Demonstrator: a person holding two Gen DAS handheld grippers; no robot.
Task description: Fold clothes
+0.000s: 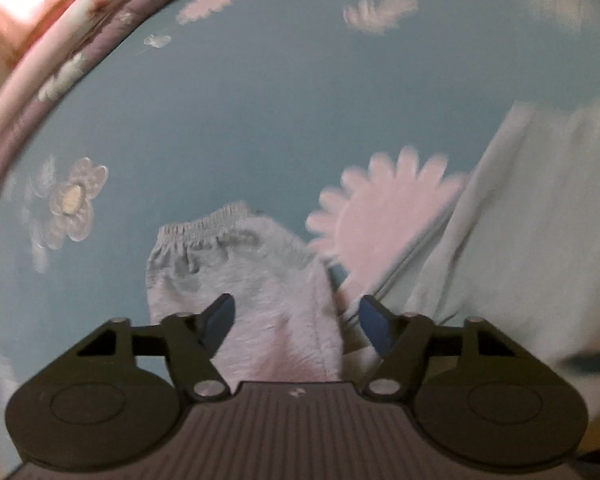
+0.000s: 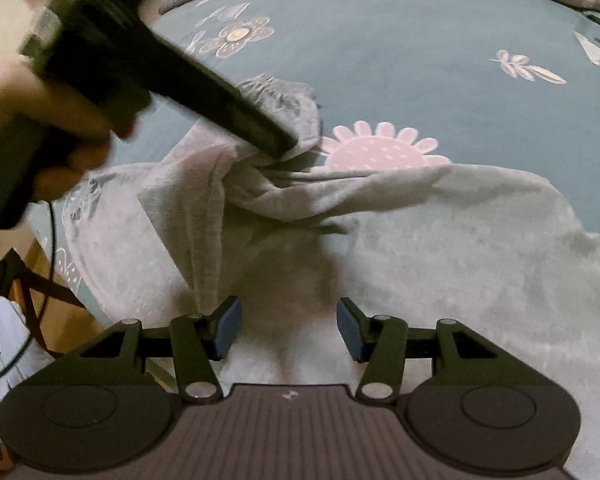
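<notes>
Lying spread on a blue floral cover (image 2: 380, 40), with the grey garment (image 2: 460, 240) filling the near and right part in the right wrist view. Bounded by a mauve flowered border (image 1: 60, 60) curving along the upper left in the left wrist view and along the top in the right one. Leaving wide bare blue between garment and border, well apart from both. Stopping with its upper edge just across the lower petals of a large pink daisy (image 2: 376, 148). Ending at the near left close to the cover's edge, with wood-coloured surfaces beyond.

Reaching in from the upper left, gripped by a hand (image 2: 60, 120): left hand-held gripper (image 1: 296, 320), angled down, tip set on the garment's sleeve (image 1: 240, 264) where folds bunch toward it. Showing an elastic cuff at the sleeve's far end, pointing away. Standing with jaws about halfway apart, sleeve cloth running up between them, left pad over the cloth; cannot tell through the blur whether the pads pinch it.

Hovering over the garment's near part: right hand-held gripper (image 2: 288, 328), jaws parted about halfway, nothing clamped, only grey cloth below the gap.
</notes>
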